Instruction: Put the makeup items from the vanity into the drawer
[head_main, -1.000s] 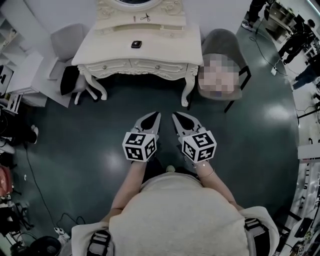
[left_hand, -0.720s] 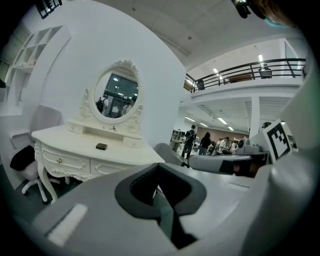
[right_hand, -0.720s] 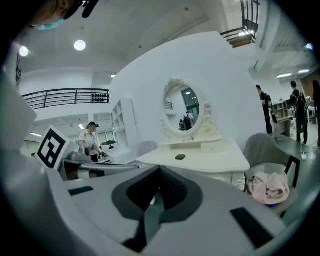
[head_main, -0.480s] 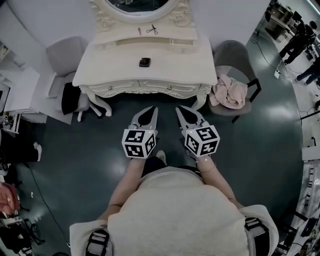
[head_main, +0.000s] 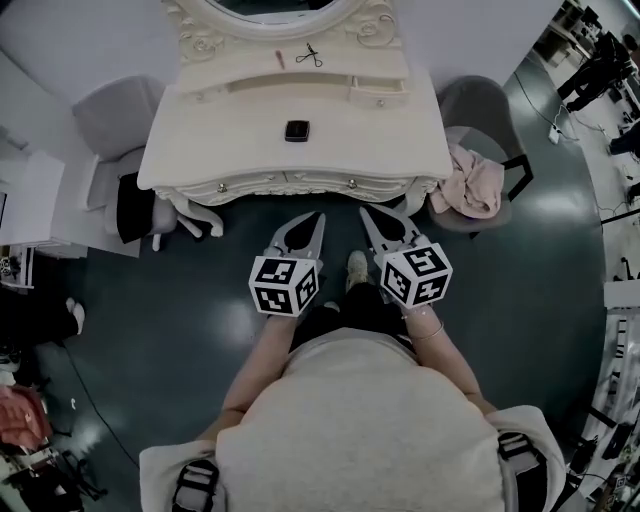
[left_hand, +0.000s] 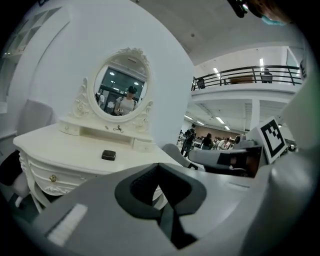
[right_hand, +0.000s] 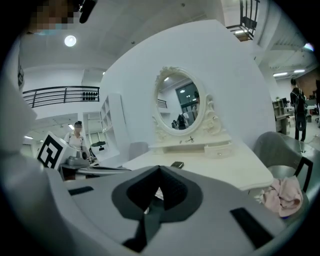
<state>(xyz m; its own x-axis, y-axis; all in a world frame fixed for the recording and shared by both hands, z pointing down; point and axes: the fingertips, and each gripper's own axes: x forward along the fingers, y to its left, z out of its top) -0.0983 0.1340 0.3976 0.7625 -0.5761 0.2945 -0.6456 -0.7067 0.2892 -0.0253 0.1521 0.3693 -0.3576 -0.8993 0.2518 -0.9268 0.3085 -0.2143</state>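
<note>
Lying on the vanity, the compact is well beyond the fingers.

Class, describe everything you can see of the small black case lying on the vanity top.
The black case is small, squarish with rounded corners, and dark all over; it looks closed. It lies flat near the middle of the cream vanity top, in front of the raised shelf. Only the vanity top touches it.
</note>
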